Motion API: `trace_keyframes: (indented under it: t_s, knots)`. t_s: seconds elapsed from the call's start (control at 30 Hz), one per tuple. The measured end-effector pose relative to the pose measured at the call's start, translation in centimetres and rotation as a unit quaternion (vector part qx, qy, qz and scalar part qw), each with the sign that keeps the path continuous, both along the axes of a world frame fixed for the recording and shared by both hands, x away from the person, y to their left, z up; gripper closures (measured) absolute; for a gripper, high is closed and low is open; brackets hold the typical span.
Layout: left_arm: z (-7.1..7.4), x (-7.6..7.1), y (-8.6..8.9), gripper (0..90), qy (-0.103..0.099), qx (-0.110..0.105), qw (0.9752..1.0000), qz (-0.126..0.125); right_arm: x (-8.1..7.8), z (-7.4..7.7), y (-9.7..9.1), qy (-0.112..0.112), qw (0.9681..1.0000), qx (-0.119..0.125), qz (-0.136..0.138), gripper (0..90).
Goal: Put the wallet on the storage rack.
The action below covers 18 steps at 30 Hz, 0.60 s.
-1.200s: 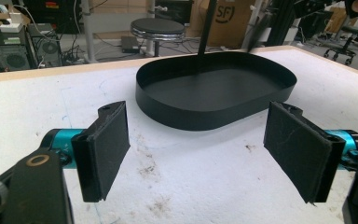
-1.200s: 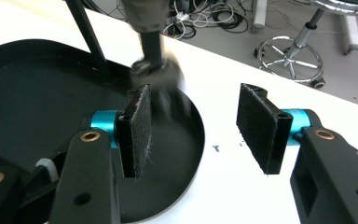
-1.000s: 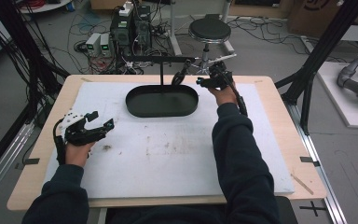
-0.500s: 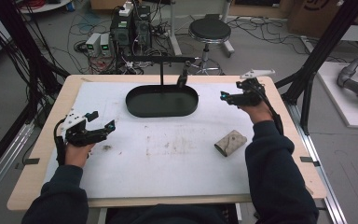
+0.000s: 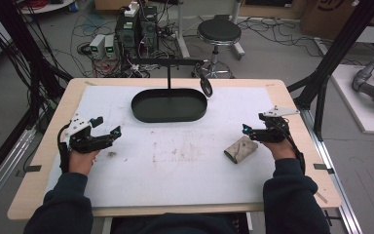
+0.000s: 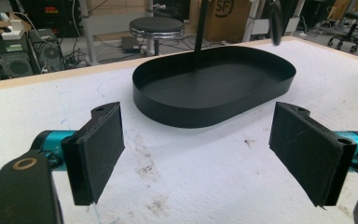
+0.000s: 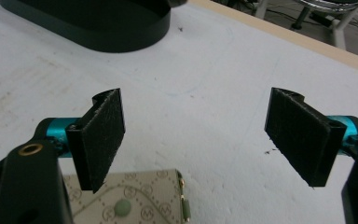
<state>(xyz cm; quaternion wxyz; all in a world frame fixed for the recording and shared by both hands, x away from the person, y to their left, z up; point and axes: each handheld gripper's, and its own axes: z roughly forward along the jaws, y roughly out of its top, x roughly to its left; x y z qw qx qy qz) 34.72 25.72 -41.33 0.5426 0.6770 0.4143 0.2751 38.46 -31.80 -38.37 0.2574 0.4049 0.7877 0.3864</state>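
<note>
A: We hold the left gripper (image 5: 105, 134) and the right gripper (image 5: 247, 130) with jaws spread wide and nothing between them; the patterned wallet (image 5: 240, 149) lies on the white mat, just near-left of the right one

B: If we reach for the wallet at this angle, I think a pad may push it along the mat, away from the black tray (image 5: 169, 105) at the far side

Small beige wallet (image 5: 240, 149) with a printed pattern and a green snap, closed, lying flat on the white mat (image 5: 175, 165), near the right side, well apart from the black oval tray (image 5: 169, 105)
</note>
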Motion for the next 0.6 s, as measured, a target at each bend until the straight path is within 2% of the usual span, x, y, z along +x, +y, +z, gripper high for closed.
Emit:
trace_keyframes:
  t_s: [0.1, 0.23, 0.6]
  knots:
    - [-0.1, 0.2, 0.0, 17.9, -0.001, -0.002, 1.0, 0.0, -1.2, -0.5, -0.3, -0.013, 0.9998, -0.01, -0.013, 20.5]
    - [0.1, 0.3, -0.1, 17.9, -0.005, -0.002, 1.0, -0.005, -1.8, -0.6, -0.3, -0.012, 0.9996, -0.02, -0.015, 20.5]
    - [0.2, 0.2, -0.4, 17.9, -0.007, 0.003, 1.0, -0.005, -1.7, -1.9, -0.6, 0.038, 0.9986, -0.037, 0.002, 20.5]
